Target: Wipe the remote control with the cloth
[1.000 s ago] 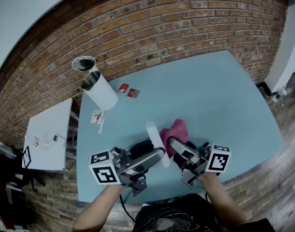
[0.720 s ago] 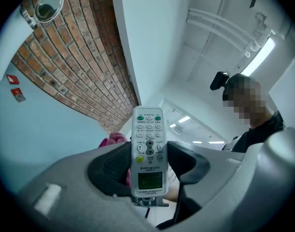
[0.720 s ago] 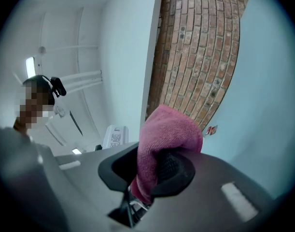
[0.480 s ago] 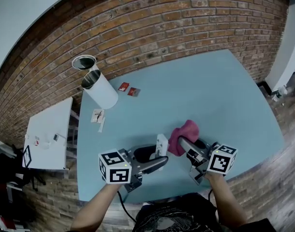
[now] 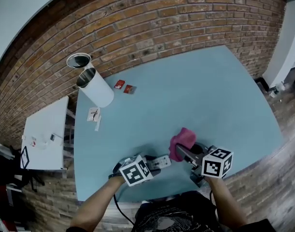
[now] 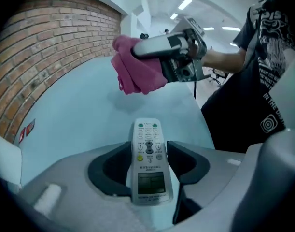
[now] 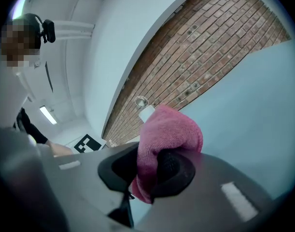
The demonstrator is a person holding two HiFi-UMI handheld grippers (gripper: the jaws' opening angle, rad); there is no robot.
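A white remote control (image 6: pixel 148 163) with a small screen and buttons sits between the jaws of my left gripper (image 6: pixel 148 149), which is shut on it and points steeply down at the blue table (image 5: pixel 210 95). In the head view the remote (image 5: pixel 161 161) lies low over the table's near edge, in front of the left marker cube (image 5: pixel 135 170). Whether it touches the surface I cannot tell. My right gripper (image 7: pixel 149 166) is shut on a bunched pink cloth (image 7: pixel 169 129). The cloth (image 5: pixel 182 140) hangs just right of the remote and apart from it.
A white cylinder (image 5: pixel 95 88) and a round metal lid (image 5: pixel 78 60) stand at the table's far left, by the brick wall. Two small red packets (image 5: pixel 124 87) and some paper slips (image 5: pixel 94 115) lie near them. A white side table (image 5: pixel 46 134) stands to the left.
My left gripper has dropped toward the table and tipped downward, taking the remote from upright in the air to low by the near edge. The right gripper with the cloth has sunk a little.
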